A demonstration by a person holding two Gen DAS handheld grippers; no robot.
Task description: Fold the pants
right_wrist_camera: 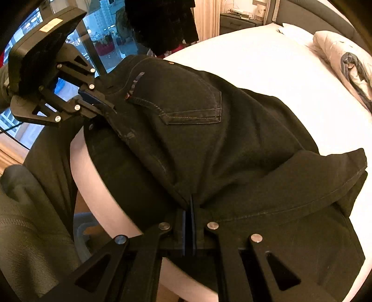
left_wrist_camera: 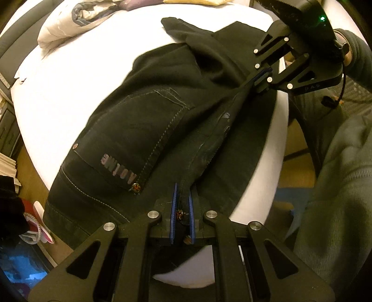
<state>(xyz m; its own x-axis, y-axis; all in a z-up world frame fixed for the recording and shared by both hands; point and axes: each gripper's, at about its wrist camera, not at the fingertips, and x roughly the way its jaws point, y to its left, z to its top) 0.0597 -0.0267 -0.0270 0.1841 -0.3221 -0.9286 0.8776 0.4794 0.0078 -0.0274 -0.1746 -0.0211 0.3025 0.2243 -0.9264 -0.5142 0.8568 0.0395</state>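
Black jeans [left_wrist_camera: 144, 116] lie on the white bed [left_wrist_camera: 69, 76] near its edge, back pocket up, the legs doubled over at the far end. My left gripper [left_wrist_camera: 182, 197] is shut on the waistband edge of the jeans. My right gripper [left_wrist_camera: 260, 77] is shut on the same near edge further along and lifts it into a ridge. In the right wrist view the jeans [right_wrist_camera: 209, 139] spread ahead, my right gripper [right_wrist_camera: 191, 209] pinches the fabric, and my left gripper [right_wrist_camera: 102, 103] grips the waistband at the upper left.
A rolled white duvet [left_wrist_camera: 69, 25] lies at the far side of the bed, also in the right wrist view [right_wrist_camera: 344, 60]. A nightstand [right_wrist_camera: 239, 22] stands beyond the bed. Clutter and a blue box [left_wrist_camera: 25, 262] sit on the floor. The person's grey-sleeved arm [left_wrist_camera: 337, 185] is at the right.
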